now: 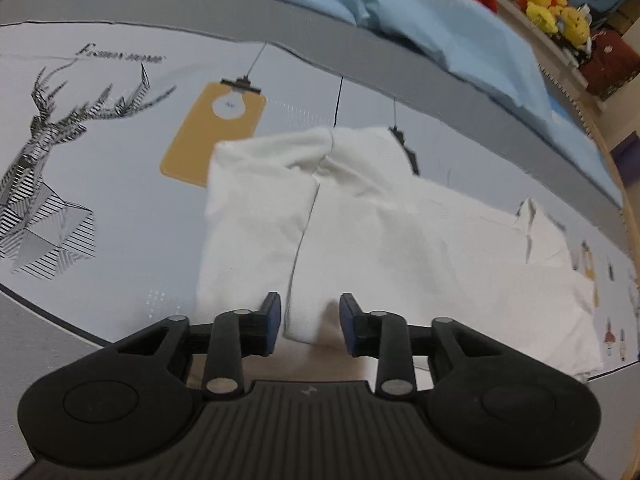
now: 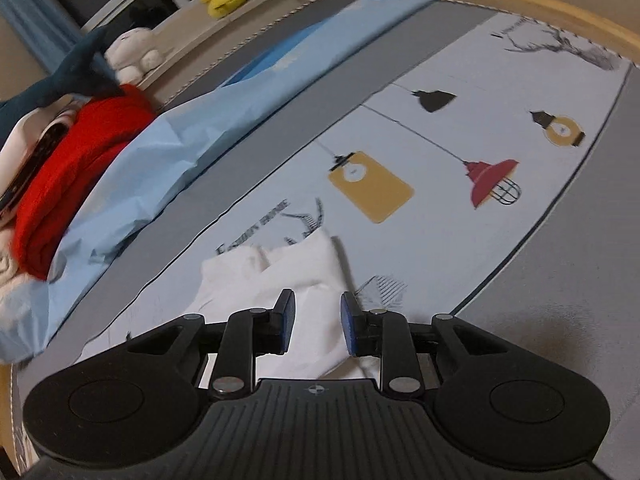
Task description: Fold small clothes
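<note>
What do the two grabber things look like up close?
Both match. The left gripper and right gripper are black plastic, with two thin fingers tipped with blue pads, silver round pins at the joints, rounded side bulges, and a ribbed body bearing a tiny logo.

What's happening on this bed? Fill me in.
A person with a gripper in each hand is folding a white garment spread on a printed bedsheet. Both sides are already folded in to meet down the middle. The left gripper and right gripper hang over the near edge of the cloth, jaws parted and gripping nothing. Blue fabric and red clothing lie further back.
</note>
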A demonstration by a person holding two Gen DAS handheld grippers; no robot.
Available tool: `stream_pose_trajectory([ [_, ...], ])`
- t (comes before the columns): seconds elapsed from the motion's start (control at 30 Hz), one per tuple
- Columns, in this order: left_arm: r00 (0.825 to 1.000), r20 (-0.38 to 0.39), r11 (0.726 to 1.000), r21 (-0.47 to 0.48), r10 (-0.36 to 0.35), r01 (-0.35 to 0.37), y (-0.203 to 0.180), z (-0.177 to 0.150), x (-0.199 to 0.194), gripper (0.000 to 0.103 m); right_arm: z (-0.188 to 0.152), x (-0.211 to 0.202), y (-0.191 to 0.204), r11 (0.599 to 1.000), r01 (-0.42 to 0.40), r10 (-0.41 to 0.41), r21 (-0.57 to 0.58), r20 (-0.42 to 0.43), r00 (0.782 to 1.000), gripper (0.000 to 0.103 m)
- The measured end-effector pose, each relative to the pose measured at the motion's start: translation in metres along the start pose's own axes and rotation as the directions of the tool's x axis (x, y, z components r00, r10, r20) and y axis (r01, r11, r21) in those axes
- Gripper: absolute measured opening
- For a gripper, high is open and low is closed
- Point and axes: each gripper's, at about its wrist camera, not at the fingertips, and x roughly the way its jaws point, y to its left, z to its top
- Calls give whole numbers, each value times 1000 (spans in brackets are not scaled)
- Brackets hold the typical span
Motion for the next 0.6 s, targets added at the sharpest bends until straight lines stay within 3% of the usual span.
stream_pose_trajectory([
  [0.1,1000,-13,999,44,18,-17,-7,-4,11,32,5,3,-8,1000,5,-4,20,-11,1000,27],
  [0.17,998,7,990,127,56,-56,-16,-6,8,6,6,8,-10,1000,5,-5,18,-22,1000,27],
  [0.23,996,44,985,149,76,-82,-21,-3,-8,5,5,12,-11,1000,11,-11,16,-37,999,28],
  [0.3,990,130,994,96,47,-59,-16,5,-40,5,3,16,-12,1000,22,-20,22,-50,999,28],
  [0.37,976,186,990,63,113,-127,-7,7,-63,5,0,20,-13,999,25,-23,29,-67,997,30],
  [0.4,970,172,981,54,174,-186,-1,4,-61,5,-2,22,-12,999,26,-24,32,-78,997,31],
  [0.43,969,107,973,44,221,-227,8,2,-52,6,-5,25,-11,999,28,-25,30,-89,996,34],
  [0.5,975,-16,975,6,220,-220,22,0,-39,6,-10,32,-8,999,39,-37,16,-111,993,37],
  [0.6,979,79,981,32,188,-191,19,6,-59,13,-19,43,-4,999,48,-47,7,-143,989,37],
])
